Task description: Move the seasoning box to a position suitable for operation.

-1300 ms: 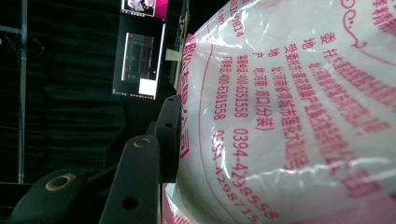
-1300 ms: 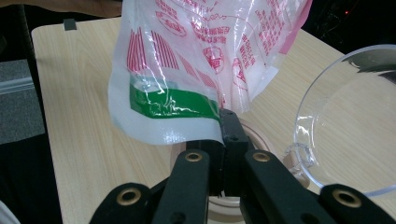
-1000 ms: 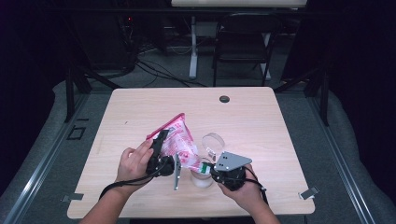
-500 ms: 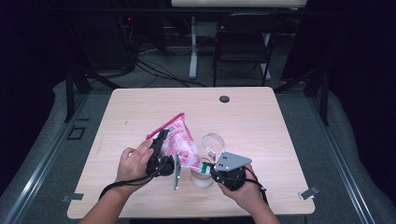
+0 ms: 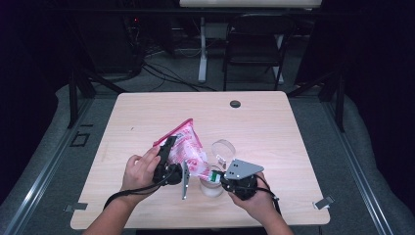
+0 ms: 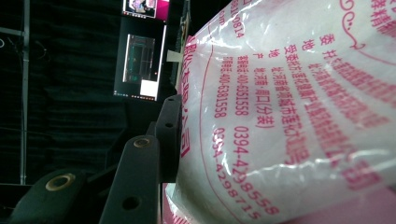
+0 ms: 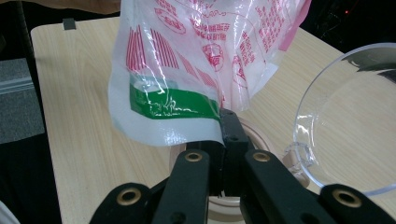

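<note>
Nothing has shifted noticeably since the earlier frames: both hands, the bag and the containers hold the same positions near the front edge of the worktop [image 5: 147, 112].

Worktop: light wood, with a small dark round fitting [image 5: 235, 104] near its far edge.

Bag [image 5: 188, 149]: a clear plastic pouch with red print and a green band near its lower corner, holding a white granular or powdery fill. It is suspended above the worktop between the two grippers, tilted, with its pink upper edge toward the far left and its lower corner down over a small round container [image 5: 211, 187].

Left gripper [image 5: 169, 152]: clenched on the bag's upper side edge; in the left gripper view the black jaw lies flat against the film.

Right gripper [image 7: 224, 135]: clenched on the bag's lower corner, just below the green band, directly above the container's rim.

Clear lid or dish [image 5: 223, 148]: lying just beside the container, on the right-hand side.

Step in hand, as a judgement: the bag is positioned for opening or pouring into the container. The next move probably calls for keeping the lower corner over the container mouth while the left gripper raises or steadies the upper edge, so that the fill does not spill onto the worktop.
</note>
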Tool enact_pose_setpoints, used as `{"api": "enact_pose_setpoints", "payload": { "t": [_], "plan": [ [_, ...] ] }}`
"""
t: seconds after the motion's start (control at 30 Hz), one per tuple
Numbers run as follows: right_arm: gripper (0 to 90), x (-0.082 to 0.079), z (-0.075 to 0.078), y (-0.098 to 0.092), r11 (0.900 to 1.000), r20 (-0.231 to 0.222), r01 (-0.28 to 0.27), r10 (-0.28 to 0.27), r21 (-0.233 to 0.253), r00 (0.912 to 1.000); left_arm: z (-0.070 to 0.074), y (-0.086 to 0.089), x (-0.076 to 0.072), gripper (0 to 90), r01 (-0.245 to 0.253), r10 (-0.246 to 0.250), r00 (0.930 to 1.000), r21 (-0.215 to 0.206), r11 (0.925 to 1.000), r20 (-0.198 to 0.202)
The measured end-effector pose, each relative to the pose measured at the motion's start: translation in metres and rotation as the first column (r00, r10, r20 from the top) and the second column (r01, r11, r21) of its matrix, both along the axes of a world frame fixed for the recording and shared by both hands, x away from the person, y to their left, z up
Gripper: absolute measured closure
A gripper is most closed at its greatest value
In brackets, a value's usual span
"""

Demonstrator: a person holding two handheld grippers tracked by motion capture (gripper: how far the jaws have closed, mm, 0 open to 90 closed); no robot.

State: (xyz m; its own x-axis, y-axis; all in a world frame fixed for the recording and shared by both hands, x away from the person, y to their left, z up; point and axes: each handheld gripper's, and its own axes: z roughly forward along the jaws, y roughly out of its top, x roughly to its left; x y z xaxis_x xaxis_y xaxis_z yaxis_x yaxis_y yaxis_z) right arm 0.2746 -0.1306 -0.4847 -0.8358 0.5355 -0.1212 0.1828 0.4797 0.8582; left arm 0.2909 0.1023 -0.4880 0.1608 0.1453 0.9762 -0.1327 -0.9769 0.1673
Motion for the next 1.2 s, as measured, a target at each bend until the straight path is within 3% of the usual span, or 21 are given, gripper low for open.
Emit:
{"api": "enact_pose_setpoints", "payload": {
  "t": [1.2],
  "plan": [
    [90.0, 0.0005, -0.0004, -0.0012, 1.0, 0.0, 0.002, -0.002, 0.0, 1.0, 0.0025, -0.0009, -0.0003, 63.5, 0.009, -0.009, 0.9999, 0.007, 0.9999, 0.005]
  ]
}}
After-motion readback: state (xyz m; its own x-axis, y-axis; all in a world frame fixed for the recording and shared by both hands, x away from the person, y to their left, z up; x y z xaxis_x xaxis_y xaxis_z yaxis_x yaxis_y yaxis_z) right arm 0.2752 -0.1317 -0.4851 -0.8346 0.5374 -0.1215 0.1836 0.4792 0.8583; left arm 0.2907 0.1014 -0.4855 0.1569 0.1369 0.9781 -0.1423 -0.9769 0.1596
